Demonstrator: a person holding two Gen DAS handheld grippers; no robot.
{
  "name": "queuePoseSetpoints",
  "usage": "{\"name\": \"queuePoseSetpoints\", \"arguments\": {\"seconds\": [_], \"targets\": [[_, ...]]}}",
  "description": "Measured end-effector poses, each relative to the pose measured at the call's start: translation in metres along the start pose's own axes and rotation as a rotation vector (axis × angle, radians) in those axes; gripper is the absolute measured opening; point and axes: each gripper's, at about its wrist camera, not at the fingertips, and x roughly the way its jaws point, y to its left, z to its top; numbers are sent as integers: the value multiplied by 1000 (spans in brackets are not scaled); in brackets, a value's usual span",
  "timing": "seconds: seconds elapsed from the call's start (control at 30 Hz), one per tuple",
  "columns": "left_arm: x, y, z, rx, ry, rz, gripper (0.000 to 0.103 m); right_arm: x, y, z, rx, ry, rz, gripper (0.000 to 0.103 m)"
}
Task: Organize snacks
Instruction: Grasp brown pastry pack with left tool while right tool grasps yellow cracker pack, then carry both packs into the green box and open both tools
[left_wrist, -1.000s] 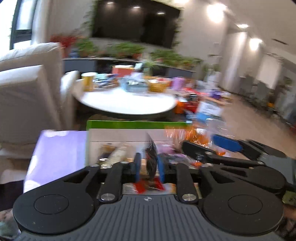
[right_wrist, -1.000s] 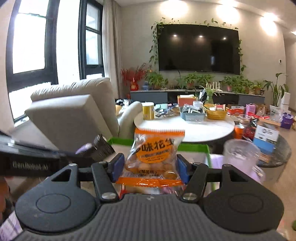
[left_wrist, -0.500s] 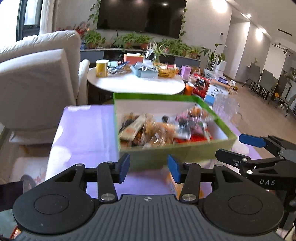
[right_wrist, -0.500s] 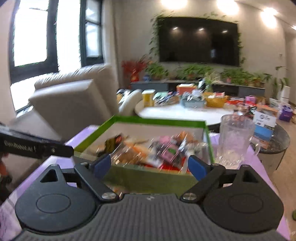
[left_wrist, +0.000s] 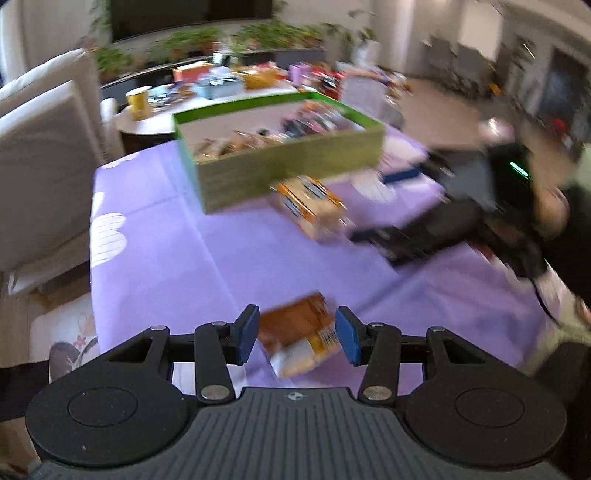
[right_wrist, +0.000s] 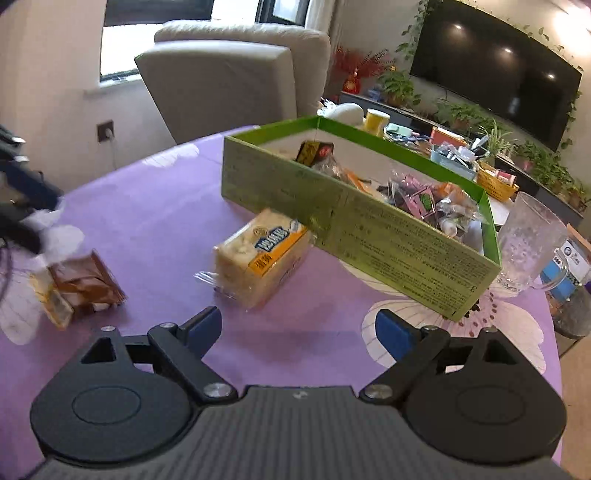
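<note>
A purple-clothed table (right_wrist: 155, 206) is seen before a sofa (right_wrist: 221, 74). A green box (right_wrist: 369, 229) of snacks sits toward its far edge, a yellow packet (right_wrist: 258, 258) touching its near wall. A brown packet (left_wrist: 299, 339) lies between the fingers of the open left hand-held gripper (left_wrist: 297, 334). The right hand-held gripper (right_wrist: 297, 328) is spread wide and empty.

We see a purple tablecloth (right_wrist: 155, 206) printed with a white flower at 4 o'clock. A clear glass mug (right_wrist: 530, 242) stands at 3 o'clock. At 12 o'clock a beige armchair (right_wrist: 225, 74); at 1 o'clock a round white table (left_wrist: 155, 120) carrying a yellow cup (right_wrist: 376, 122). At 2 o'clock, a dark television (right_wrist: 495, 70) above potted plants (right_wrist: 399, 83).
</note>
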Motion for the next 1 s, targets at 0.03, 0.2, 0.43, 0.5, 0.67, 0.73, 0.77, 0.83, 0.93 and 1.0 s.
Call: {"name": "queuePoseSetpoints", "arguments": {"seconds": [0.03,0.2,0.43,0.5,0.67,0.73,0.77,0.83,0.93,1.0], "targets": [[0,-3,-2,22,9,-6,43,4,1,2,2,1,-17,54],[9,-20,-11,134,52,52,43,23,6,16,58,-8,-11,54],[33,-20,-7,148,51,119,43,36,36,34,-36,-50,25,55],[37,-19,-5,137,49,103,43,38,37,38,-51,-74,8,55],[44,-17,-3,123,46,90,46,53,22,40,20,-44,48,55],[45,-14,-2,110,42,79,47,55,14,37,78,-48,61,55],[46,-13,-2,106,41,76,48,57,12,36,101,-48,62,55],[48,-12,-1,100,41,74,49,62,10,34,130,-38,56,55],[51,-11,-2,88,39,78,49,65,12,33,125,-45,44,55],[51,-8,-2,60,33,72,49,67,11,35,136,-41,48,55]]}}
